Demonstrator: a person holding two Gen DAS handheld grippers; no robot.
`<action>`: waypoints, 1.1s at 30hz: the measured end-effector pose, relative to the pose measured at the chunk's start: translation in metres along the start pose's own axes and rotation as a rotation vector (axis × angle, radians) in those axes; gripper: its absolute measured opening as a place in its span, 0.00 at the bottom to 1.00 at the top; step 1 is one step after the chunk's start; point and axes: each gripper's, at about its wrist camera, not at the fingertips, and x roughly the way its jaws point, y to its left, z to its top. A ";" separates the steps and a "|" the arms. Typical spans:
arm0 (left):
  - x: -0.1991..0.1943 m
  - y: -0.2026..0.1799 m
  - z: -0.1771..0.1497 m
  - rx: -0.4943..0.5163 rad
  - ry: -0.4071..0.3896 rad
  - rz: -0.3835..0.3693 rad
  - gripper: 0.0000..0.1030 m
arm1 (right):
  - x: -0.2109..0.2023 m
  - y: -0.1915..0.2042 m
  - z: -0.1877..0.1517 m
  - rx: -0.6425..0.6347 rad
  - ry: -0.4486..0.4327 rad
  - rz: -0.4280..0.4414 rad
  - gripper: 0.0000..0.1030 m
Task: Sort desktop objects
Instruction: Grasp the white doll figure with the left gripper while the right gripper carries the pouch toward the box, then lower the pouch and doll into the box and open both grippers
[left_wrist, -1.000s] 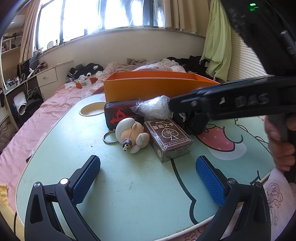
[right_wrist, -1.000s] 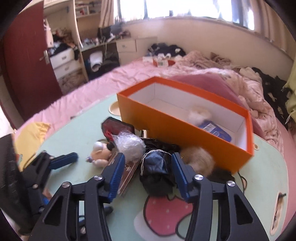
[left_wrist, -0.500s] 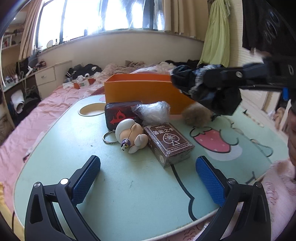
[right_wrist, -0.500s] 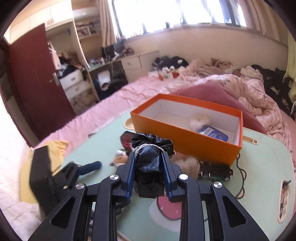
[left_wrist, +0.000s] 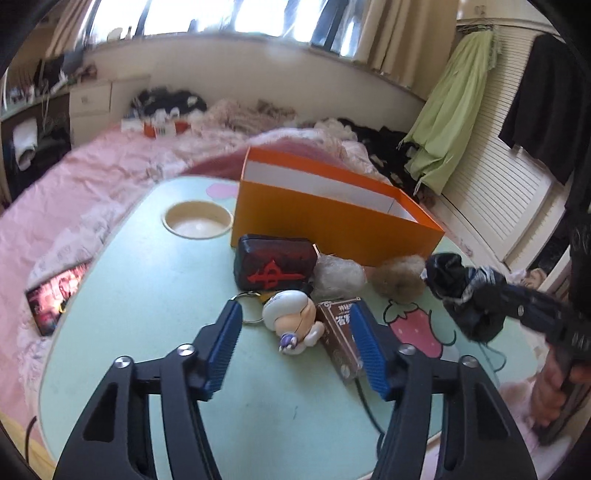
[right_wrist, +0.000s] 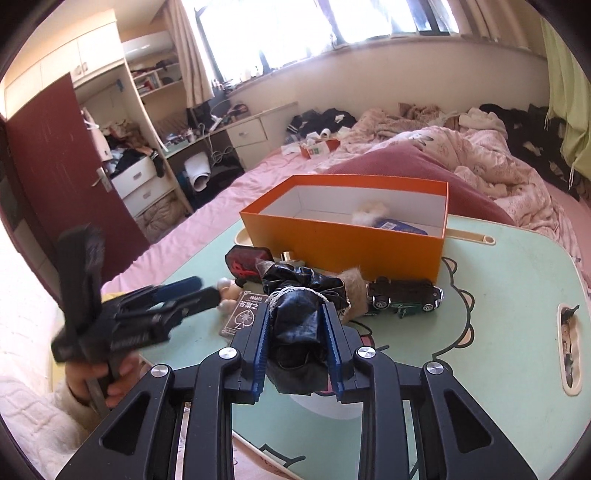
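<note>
Black crinkled bundle (right_wrist: 295, 325): clamped in right gripper (right_wrist: 295, 345) fingers, raised above desk (right_wrist: 498, 295), near orange box (right_wrist: 343, 240). Left gripper (left_wrist: 295, 349): fingers just narrowing around figurine (left_wrist: 293, 319) and card box (left_wrist: 340, 338), contact unclear.

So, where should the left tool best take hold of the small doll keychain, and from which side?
Probably across the round white head of the doll keychain, coming down from above. The card box lies close on one side, so one finger must slip into that narrow gap. The metal ring is too thin and flat to pinch.
</note>
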 end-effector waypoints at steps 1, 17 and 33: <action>0.004 0.002 0.001 -0.012 0.018 0.003 0.51 | 0.000 0.000 0.000 -0.001 0.000 0.003 0.25; 0.025 -0.009 -0.008 0.043 0.087 0.049 0.35 | -0.001 -0.003 -0.004 0.013 0.001 0.008 0.26; -0.029 -0.031 0.073 0.085 -0.114 -0.091 0.35 | 0.008 -0.006 0.064 -0.077 -0.097 -0.087 0.26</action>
